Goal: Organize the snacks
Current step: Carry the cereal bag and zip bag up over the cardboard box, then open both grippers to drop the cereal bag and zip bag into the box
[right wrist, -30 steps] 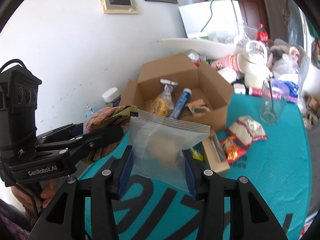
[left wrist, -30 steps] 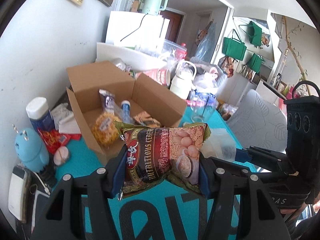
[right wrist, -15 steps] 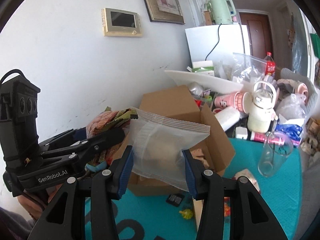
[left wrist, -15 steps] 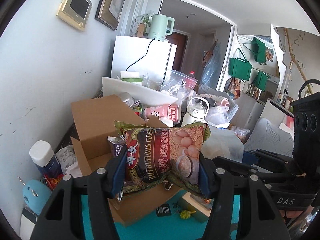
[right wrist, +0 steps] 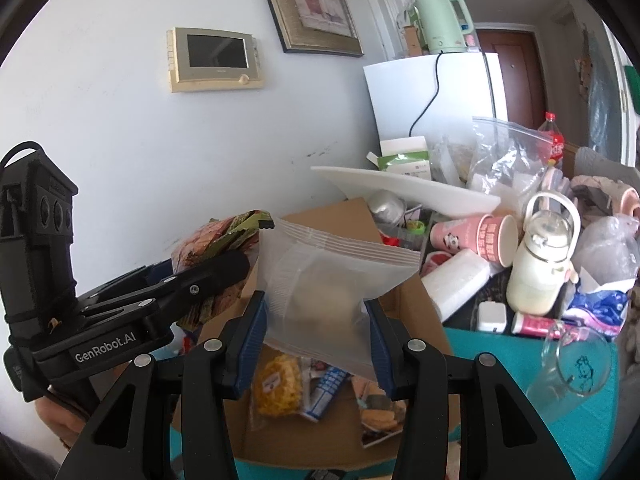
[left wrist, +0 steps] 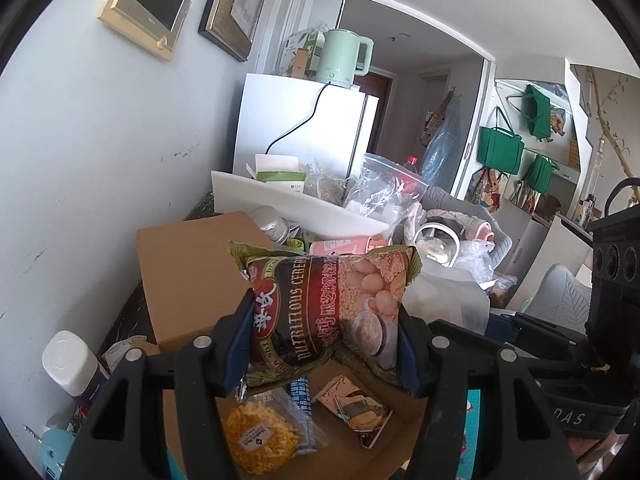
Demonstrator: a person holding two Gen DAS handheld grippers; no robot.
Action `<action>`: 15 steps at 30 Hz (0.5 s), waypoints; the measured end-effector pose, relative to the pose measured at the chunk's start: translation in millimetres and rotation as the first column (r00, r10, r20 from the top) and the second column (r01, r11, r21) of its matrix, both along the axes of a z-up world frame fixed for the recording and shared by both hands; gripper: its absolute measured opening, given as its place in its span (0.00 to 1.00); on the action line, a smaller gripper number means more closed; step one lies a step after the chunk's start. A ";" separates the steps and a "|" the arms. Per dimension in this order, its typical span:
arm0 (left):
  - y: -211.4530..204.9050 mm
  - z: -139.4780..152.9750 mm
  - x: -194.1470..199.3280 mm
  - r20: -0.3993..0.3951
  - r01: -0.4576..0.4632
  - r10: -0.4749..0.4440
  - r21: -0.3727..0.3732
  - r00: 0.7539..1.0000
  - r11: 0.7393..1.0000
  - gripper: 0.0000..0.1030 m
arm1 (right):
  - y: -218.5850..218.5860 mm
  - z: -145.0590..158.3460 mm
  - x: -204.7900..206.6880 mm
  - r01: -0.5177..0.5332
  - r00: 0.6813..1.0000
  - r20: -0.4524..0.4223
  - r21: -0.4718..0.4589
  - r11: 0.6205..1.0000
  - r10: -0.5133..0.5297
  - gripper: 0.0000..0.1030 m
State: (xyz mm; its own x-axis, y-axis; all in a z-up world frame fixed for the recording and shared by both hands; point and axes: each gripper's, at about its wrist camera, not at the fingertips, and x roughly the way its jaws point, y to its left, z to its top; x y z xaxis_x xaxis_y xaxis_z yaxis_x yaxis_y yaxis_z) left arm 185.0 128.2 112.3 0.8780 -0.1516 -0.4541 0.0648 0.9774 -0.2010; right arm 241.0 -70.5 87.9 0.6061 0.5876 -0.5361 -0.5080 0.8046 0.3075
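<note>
Left gripper [left wrist: 324, 346]: clamped on cereal packet [left wrist: 332, 312], blue pads pressing both side edges; packet upright, label "NUTRITIOUS CEREAL" readable, held above open cardboard box [left wrist: 188, 272].

Right gripper [right wrist: 316, 340]: clamped on frosted zip bag [right wrist: 320, 280], pads on both lower sides, zip seal uppermost; pale round item inside, kind cannot tell. Bag held over same cardboard box [right wrist: 332, 216].

In right wrist view: left gripper [right wrist: 224, 268] at left of frame, side on, cereal packet [right wrist: 216, 236] between its fingers, just beside zip bag. Part of a hand [right wrist: 56, 420] visible under its handle.

Box contents, seen below both held items: yellow snack packet [left wrist: 260, 436], blue tube-shaped packet [left wrist: 302, 400], small printed sachet [left wrist: 356, 404]. Same three in right wrist view: yellow snack packet [right wrist: 280, 384], blue tube-shaped packet [right wrist: 328, 388], printed sachet [right wrist: 380, 416].

Box on teal table cover [right wrist: 520, 360], rear flap upright near white wall.

Right of box: pink paper cups [right wrist: 476, 236] lying on side, white bottle with loop handle [right wrist: 540, 268], clear glass [right wrist: 576, 364] on the teal cover.

Left of box: white-capped container [left wrist: 72, 364] by the wall.

Behind: white fridge [left wrist: 304, 128] with mint-green kettle [left wrist: 344, 58] on top.
</note>
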 end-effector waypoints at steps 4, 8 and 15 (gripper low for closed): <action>1.3 -18.0 17.2 -0.054 -0.016 0.017 0.027 0.998 1.000 0.57 | 4.7 -19.1 16.5 -0.003 0.999 -0.043 0.016 1.000 0.004 0.45; 6.6 -40.8 38.3 -0.142 -0.042 0.047 0.037 0.989 0.998 0.58 | 14.0 -36.2 31.2 -0.005 0.998 -0.069 -0.032 0.999 0.003 0.45; 10.2 -66.1 57.8 -0.243 -0.061 0.073 0.056 0.967 0.997 0.57 | 20.6 -68.2 50.2 -0.009 0.988 -0.157 -0.077 0.997 -0.003 0.45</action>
